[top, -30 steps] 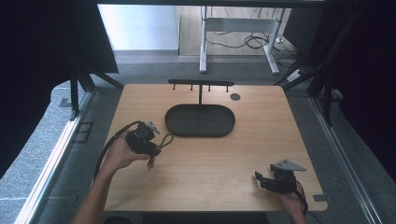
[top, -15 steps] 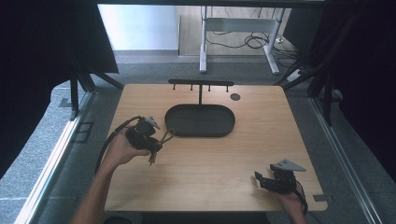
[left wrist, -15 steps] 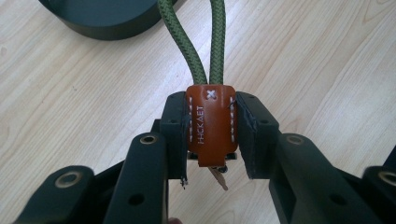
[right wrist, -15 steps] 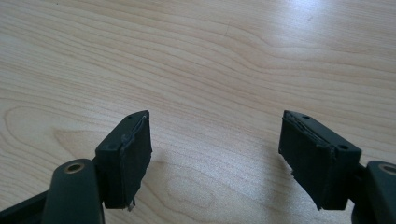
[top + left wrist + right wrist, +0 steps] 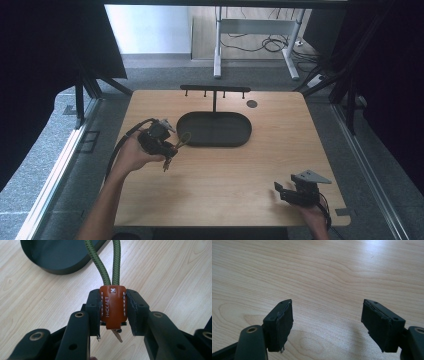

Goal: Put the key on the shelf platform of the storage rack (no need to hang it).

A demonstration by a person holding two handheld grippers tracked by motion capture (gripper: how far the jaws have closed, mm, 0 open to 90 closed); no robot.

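Note:
A key fob with a brown leather tab (image 5: 112,306) and a green cord loop (image 5: 110,262) is clamped between the jaws of my left gripper (image 5: 112,312). Its cord points toward the black oval tray (image 5: 62,255). A small metal piece (image 5: 117,335) hangs below the tab. In the high view, my left gripper (image 5: 170,146) hovers at the tray's left end, with the green loop (image 5: 184,140) reaching the tray's rim (image 5: 215,144). My right gripper (image 5: 278,189) rests near the table's front right corner. Its jaws stand wide apart over bare wood (image 5: 327,322).
A black T-shaped rack with small hooks (image 5: 215,90) rises behind the tray. A small dark round disc (image 5: 252,103) lies at the back of the table. Bare wood spreads between the tray and the front edge.
My left gripper has carried the key fob a little away from the person, toward the tray's left end. The right gripper has stayed put.

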